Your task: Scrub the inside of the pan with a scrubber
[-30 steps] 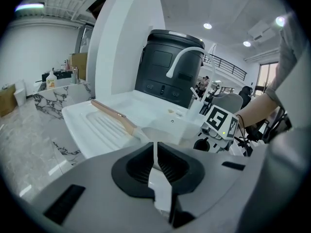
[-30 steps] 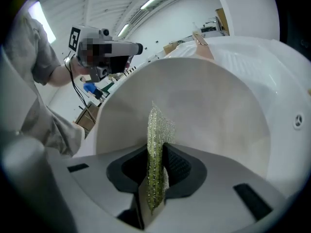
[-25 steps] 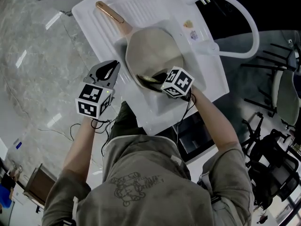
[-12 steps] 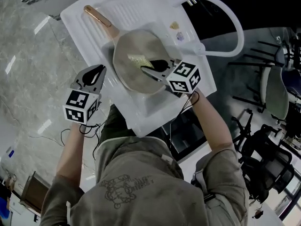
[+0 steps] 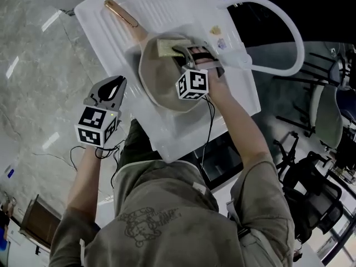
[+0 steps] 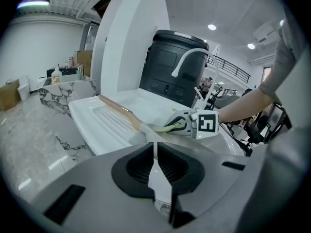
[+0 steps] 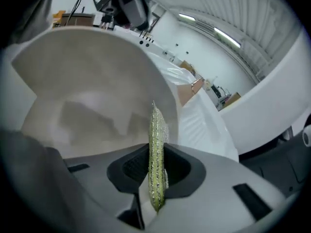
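While the pan (image 5: 158, 85) sits in the basin of the white sink (image 5: 167, 135), its handle (image 5: 123, 14) lies out over the ribbed drainboard toward the far left corner. The right gripper (image 5: 182, 51) reaches into the pan from the near side, jaws clamped on a scrubber (image 5: 169, 46), a flat yellow-green pad. In the head view the scrubber is at the pan's far side, close to where the handle joins. Whether it presses on the wall cannot be told.

The right gripper view shows the scrubber (image 7: 155, 144) edge-on, pinched in the right gripper (image 7: 156, 166), with the pan's pale inside (image 7: 87, 72) filling the space ahead.

The left gripper (image 5: 113, 87) hangs beside the sink's left edge, well apart from the pan, over a grey marbled surface (image 5: 33, 93). Its own view shows the left gripper (image 6: 155, 147) with jaws pressed together and nothing between them (only a thin seam shows). Beyond them that view takes in the handle (image 6: 119, 111), the right gripper (image 6: 182, 125) with the scrubber (image 6: 167, 127), and the curved white faucet (image 6: 187, 59).
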A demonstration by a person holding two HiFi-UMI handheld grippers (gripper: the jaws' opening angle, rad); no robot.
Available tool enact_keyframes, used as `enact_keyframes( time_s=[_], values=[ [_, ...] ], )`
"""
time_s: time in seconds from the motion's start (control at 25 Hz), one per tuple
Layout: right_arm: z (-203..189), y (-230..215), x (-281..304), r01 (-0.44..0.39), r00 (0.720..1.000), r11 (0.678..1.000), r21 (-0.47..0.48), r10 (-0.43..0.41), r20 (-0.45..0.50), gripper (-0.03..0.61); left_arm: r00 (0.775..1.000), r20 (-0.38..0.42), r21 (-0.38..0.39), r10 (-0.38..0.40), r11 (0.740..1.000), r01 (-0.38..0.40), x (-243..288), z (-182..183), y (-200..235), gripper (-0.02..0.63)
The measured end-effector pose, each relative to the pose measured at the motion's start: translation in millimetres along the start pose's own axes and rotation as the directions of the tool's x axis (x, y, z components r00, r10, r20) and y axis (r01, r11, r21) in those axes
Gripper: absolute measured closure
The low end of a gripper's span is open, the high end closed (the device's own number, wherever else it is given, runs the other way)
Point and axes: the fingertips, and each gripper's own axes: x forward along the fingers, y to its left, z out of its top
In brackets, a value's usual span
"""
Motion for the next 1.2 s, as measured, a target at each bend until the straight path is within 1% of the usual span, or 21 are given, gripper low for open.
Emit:
enact_keyframes(
  time_s=[0.12,0.2,0.32,0.4,0.48,0.52,0.68,0.84,0.96,1.08,1.2],
  values=[
    [-3.6,15.3,15.0,-0.029,1.0,0.996,-0.089,0.03,0.008,0.505,1.0,0.001,-0.008,0.005,1.0,-0.005,0.2,-2.3,1.8,0.577],
    [-12.0,26.2,21.3,-0.052,0.999,0.99,-0.133,0.051,-0.013,0.505,1.0,0.002,-0.012,0.005,1.0,-0.005,-0.1,-3.6,2.5,0.577],
    [-26.5,40.2,27.0,-0.111,0.992,0.984,-0.141,0.102,-0.073,0.505,1.0,0.002,-0.018,0.006,1.0,-0.006,0.0,-4.8,6.6,0.577],
    [-37.4,49.8,28.4,-0.178,0.978,0.979,-0.097,0.166,-0.126,0.503,1.0,0.006,-0.02,0.012,1.0,-0.012,0.0,-4.7,9.9,0.577],
    [-48.0,60.6,26.8,-0.254,0.954,0.967,-0.016,0.248,-0.171,0.502,1.0,0.009,-0.017,0.015,1.0,-0.015,-0.2,-4.0,10.9,0.577],
    [-52.2,64.6,25.2,-0.279,0.943,0.96,0.016,0.277,-0.186,0.502,1.0,0.009,-0.015,0.014,1.0,-0.013,0.1,-3.7,10.7,0.577],
    [-64.8,79.7,16.3,-0.344,0.905,0.936,0.07,0.351,-0.242,0.502,1.0,0.007,-0.018,0.002,1.0,-0.002,1.2,-2.6,7.2,0.577],
    [-70.3,95.4,0.9,-0.408,0.858,0.9,0.155,0.436,-0.272,0.502,1.0,0.007,-0.013,-0.008,1.0,0.008,0.4,-0.8,3.2,0.577],
    [-74.7,109.6,-15.7,-0.47,0.804,0.854,0.225,0.519,-0.291,0.502,1.0,0.008,-0.008,-0.021,1.0,0.021,-0.2,1.1,-1.3,0.577],
    [-73.6,125.6,-36.0,-0.527,0.747,0.797,0.296,0.6,-0.287,0.502,0.999,0.006,-0.002,-0.034,0.999,0.034,-1.5,1.4,-7.6,0.577],
    [-69.3,135.3,-52.3,-0.56,0.71,0.745,0.363,0.657,-0.253,0.502,0.999,0.008,0.01,-0.041,0.999,0.041,-2.0,4.6,-11.8,0.577]
  ],
)
